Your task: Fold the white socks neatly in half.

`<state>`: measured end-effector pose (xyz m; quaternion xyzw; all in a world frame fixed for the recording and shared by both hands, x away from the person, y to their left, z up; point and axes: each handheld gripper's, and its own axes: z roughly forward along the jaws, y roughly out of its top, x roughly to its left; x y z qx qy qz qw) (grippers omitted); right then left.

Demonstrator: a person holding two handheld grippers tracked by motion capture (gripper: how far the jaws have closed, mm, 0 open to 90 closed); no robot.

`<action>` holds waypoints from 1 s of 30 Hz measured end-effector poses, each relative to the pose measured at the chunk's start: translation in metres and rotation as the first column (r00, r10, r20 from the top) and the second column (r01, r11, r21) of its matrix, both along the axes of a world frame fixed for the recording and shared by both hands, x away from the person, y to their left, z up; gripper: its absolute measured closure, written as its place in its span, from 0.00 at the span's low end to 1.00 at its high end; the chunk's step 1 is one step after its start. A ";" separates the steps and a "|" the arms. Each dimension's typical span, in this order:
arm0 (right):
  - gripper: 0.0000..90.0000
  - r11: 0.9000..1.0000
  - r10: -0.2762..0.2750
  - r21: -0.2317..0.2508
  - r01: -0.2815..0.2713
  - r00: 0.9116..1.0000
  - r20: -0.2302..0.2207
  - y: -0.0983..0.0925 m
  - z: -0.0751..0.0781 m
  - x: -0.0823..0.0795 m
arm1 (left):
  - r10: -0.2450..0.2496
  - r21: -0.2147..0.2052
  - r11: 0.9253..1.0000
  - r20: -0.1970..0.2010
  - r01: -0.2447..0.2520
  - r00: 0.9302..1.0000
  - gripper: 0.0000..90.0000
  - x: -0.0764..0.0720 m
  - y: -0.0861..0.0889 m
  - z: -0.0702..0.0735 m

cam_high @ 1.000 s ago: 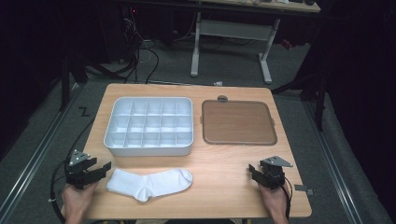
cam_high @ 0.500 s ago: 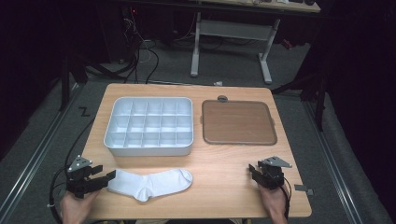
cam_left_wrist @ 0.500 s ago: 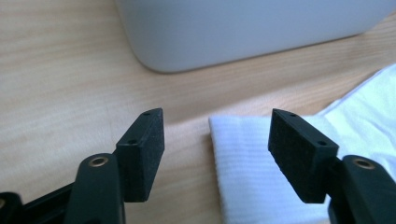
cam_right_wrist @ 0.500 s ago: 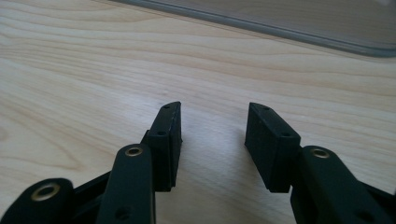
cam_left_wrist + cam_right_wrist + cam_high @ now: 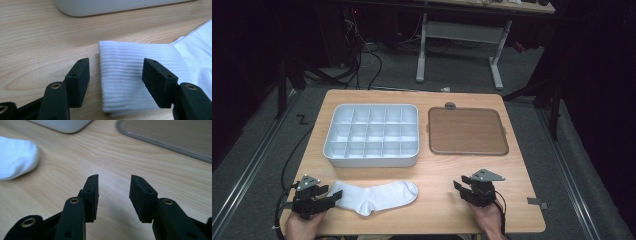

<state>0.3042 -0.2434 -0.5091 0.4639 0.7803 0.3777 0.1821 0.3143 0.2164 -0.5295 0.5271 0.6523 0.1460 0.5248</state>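
Observation:
A white sock (image 5: 374, 196) lies flat near the table's front edge, cuff to the left and toe to the right. My left gripper (image 5: 334, 196) is at the cuff. In the left gripper view the ribbed cuff (image 5: 135, 82) lies between its jaws (image 5: 116, 68), which have just been closing. The pads do not press on it, so the gripper is open. My right gripper (image 5: 460, 186) hovers over bare wood to the right of the toe (image 5: 15, 161). Its jaws (image 5: 113, 180) have also just been closing and stand open with nothing between them.
A white tray with several compartments (image 5: 372, 163) stands behind the sock, left of centre. A shallow brown tray (image 5: 467, 131) sits to its right. Bare wood separates the sock's toe from the right gripper. A table frame and cables are on the floor beyond.
My left gripper has moved right, up to the sock's cuff. My right gripper has moved left toward the toe. The sock has not moved.

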 end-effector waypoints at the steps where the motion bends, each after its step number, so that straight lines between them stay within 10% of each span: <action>1: 0.66 1.000 0.016 -0.002 -0.016 1.000 -0.002 0.005 0.000 0.000 | 0.002 0.004 1.000 0.003 -0.002 1.000 0.44 -0.001 -0.001 0.000; 17: 0.66 0.966 0.255 0.038 -0.255 0.967 -0.022 0.084 0.003 0.004 | -0.001 0.021 1.000 -0.012 0.001 1.000 0.47 0.003 -0.010 -0.004; 30: 0.66 0.961 0.275 0.052 -0.272 0.959 -0.069 0.107 -0.010 0.018 | -0.012 0.059 0.998 0.014 0.011 1.000 0.52 0.001 -0.015 -0.006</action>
